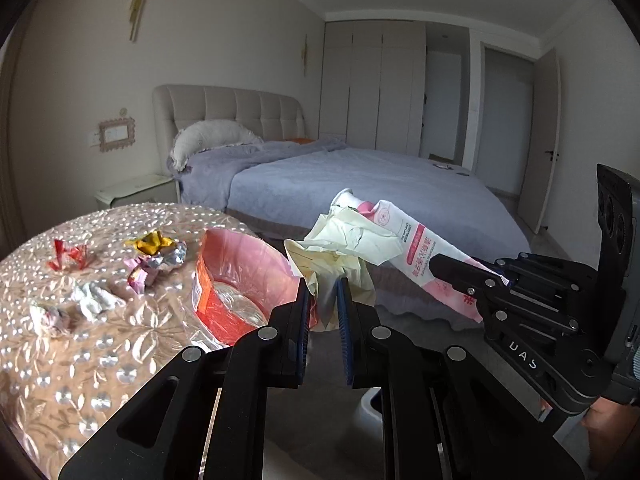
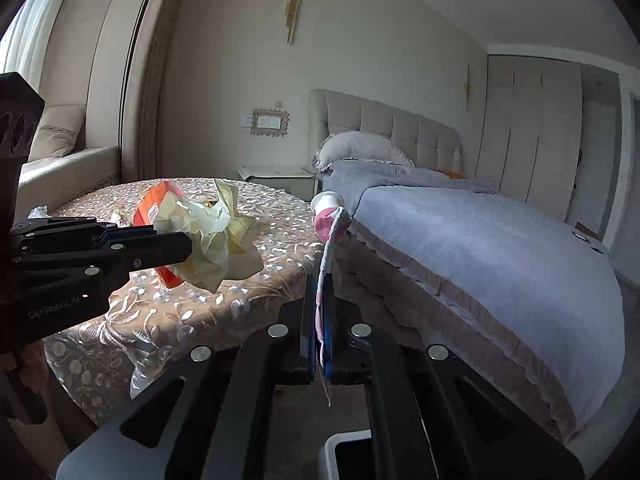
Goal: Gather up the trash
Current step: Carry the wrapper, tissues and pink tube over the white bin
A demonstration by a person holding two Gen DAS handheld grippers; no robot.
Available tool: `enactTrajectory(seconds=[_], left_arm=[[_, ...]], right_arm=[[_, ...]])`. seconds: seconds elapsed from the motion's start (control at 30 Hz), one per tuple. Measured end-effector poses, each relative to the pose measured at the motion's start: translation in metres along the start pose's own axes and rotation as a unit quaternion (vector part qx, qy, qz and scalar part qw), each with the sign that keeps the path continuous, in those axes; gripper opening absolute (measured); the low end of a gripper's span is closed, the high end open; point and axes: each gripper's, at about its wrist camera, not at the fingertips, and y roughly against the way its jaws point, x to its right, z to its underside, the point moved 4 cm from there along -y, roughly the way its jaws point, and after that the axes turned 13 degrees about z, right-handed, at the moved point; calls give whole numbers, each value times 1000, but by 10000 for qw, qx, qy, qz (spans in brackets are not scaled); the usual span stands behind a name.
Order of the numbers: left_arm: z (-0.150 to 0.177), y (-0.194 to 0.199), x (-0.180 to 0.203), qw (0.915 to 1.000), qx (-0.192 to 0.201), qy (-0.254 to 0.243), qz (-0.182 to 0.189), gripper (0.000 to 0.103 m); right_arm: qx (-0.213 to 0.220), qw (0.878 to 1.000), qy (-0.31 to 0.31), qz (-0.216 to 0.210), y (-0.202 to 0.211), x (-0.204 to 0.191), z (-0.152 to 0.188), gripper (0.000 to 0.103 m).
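My left gripper (image 1: 324,292) is shut on a crumpled pale yellow paper (image 1: 332,256), held in the air past the round table's edge; the paper also shows in the right wrist view (image 2: 212,232). My right gripper (image 2: 320,280) is shut on a flattened pink-and-white tube (image 2: 330,224), seen edge-on; in the left wrist view the tube (image 1: 416,244) lies against the yellow paper. An orange snack bag (image 1: 236,284) lies open on the table (image 1: 80,352). Several wrappers (image 1: 156,256) and crumpled tissues (image 1: 92,300) lie further left.
A white bin (image 2: 348,456) stands on the floor right below my right gripper. A bed with a blue-grey cover (image 2: 500,248) fills the right side. A nightstand (image 1: 136,192) stands beside the headboard. A sofa (image 2: 68,164) sits behind the table.
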Motion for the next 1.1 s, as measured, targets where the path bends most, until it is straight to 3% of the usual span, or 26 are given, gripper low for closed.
enactTrajectory(seconds=[0.27,0.43,0.83,1.1], left_arm=[[20,-70,50,9949,-489,-164,870,13],[38,-108,66,9885,-898,-148,1211,13],[84,-188,99,9666,-1855,-133,1761,13],[110,-230,104,9541,-2360,-125,1837,15]], right_arm=[[-435,9953,-291,817,2,68,50,4],[-776,9894,-407,1157,-1,95,77,4],[-1445,9782,-584,1374,-32,124,124,4],[-1824,9712,-797,1307,-53,138,156,4]])
